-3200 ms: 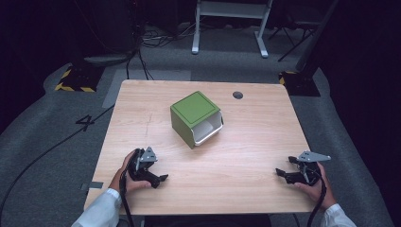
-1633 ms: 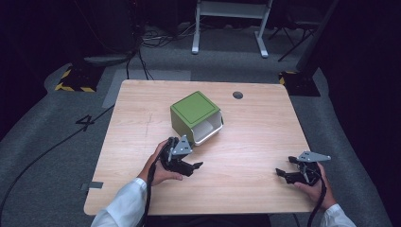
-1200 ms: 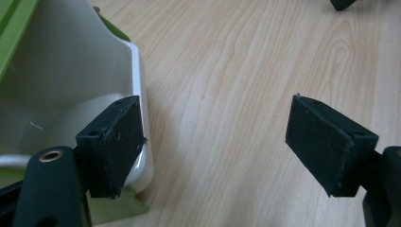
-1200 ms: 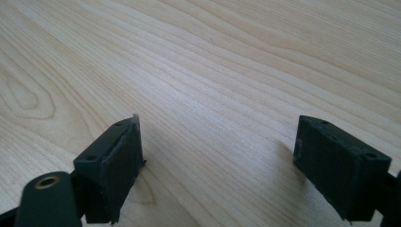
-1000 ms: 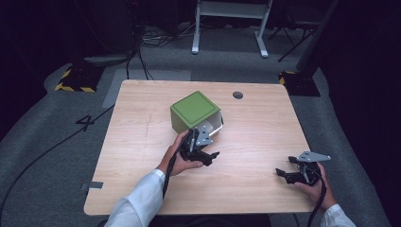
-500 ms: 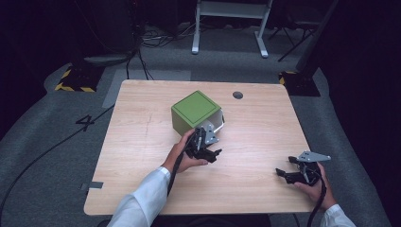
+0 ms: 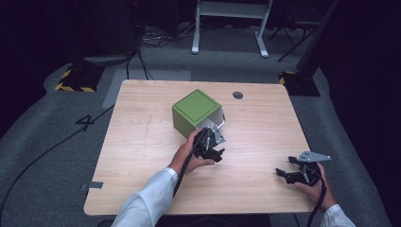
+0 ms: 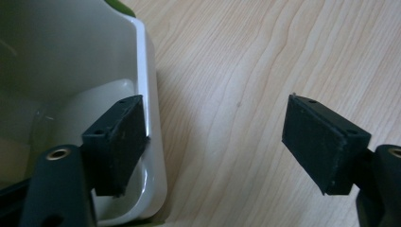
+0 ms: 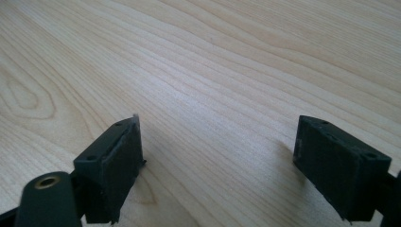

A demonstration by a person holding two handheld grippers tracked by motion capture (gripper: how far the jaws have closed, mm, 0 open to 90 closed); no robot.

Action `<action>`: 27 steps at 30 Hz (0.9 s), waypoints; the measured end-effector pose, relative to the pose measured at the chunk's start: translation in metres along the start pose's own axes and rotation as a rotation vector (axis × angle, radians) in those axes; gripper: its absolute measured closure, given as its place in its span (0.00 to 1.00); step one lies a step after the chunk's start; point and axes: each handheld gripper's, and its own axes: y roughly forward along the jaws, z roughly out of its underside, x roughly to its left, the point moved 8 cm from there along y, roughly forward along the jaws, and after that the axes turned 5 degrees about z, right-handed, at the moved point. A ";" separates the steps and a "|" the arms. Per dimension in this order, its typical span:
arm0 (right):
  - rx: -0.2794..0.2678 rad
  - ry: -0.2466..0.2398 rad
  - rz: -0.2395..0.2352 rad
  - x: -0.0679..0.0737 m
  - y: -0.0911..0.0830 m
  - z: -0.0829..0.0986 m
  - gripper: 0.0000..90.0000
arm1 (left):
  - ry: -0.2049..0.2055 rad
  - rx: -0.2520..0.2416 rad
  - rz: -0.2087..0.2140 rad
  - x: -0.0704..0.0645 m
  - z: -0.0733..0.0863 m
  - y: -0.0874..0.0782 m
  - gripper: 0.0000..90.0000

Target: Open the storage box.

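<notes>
A person's left hand is bringing the left gripper (image 7: 211,148) up to the open near-right side of the green box-shaped plastic bin with a white inner shell (image 7: 196,113), which is sitting near the middle of the pale wooden table (image 7: 142,142), slightly toward its far side. In the left gripper view the jaws are standing wide apart, holding nothing: one black pad is lying inside the bin, against or just beside the white rim wall (image 8: 150,123), while the other is hovering over bare wood well out from it. So the wall is sitting between the jaws but far off centre.

The main risk, as I judge it, is coming from that offset. If the jaws are closing from here, the inner pad is likely pushing on the wall first, and a bin this light may be sliding or turning on the smooth wood instead of being pinched. The rim is glossy and rounded, so a shallow bite could be slipping off when lifted. A one-sided grip may also be letting the bin tilt.

Over at the near right of the table, the right gripper (image 7: 289,172) is resting low over the wood, its jaws also spread and empty, well apart from the bin and so not steadying it.
</notes>
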 end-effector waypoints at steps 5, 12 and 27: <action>0.000 0.000 0.000 0.000 0.000 0.000 0.18 | -0.057 -0.003 0.017 0.012 0.008 -0.008 0.31; 0.000 0.000 0.000 0.000 0.000 0.000 0.18 | -0.074 0.007 0.042 0.019 0.015 -0.009 0.27; 0.000 0.000 0.000 0.000 0.000 0.000 0.18 | -0.123 -0.033 -0.015 0.023 -0.010 0.020 0.21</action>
